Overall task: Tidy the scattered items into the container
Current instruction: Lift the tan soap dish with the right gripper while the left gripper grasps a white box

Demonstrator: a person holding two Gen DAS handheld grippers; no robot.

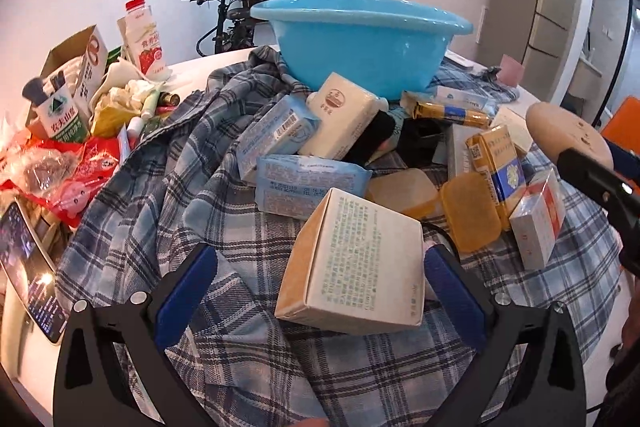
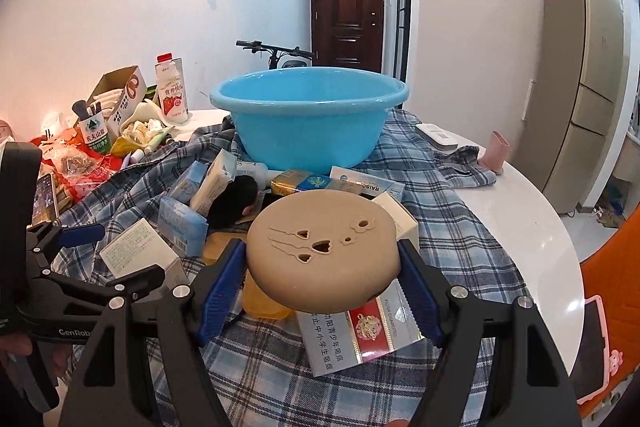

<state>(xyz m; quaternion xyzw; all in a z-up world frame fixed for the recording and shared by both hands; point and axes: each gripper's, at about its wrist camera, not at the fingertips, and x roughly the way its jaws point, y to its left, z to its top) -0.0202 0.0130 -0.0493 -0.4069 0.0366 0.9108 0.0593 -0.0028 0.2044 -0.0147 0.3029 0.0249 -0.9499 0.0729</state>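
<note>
The right gripper [image 2: 322,281] is clamped on a round tan disc with heart-shaped cut-outs [image 2: 322,259], its blue pads pressing the disc's two sides and holding it clear above the clutter. The left gripper [image 1: 320,297] stands wide, with a beige cardboard box [image 1: 354,267] lying between its pads; the right pad sits just beside the box's edge, and whether it touches I cannot tell, while the left pad is clearly apart from it, so nothing is gripped there.

The container, a blue plastic basin [image 2: 308,121], stands on the plaid shirt [image 2: 432,187] toward the far edge of the white round table [image 2: 532,227], and it looks empty from the right wrist view.

The step in hand appears to be carrying the disc to the basin. To do it well, keep the disc level and lift it above the basin's rim before moving over it, then let go low inside so it does not bounce out.

Between disc and basin lie tissue packs, a yellow-and-blue carton and a black object, so the path should pass over them, not through. The red-and-white cigarette pack [image 2: 360,331] sits directly under the disc. The table's right edge is bare and gives free room; the left edge is crowded with bottles and bags.
</note>
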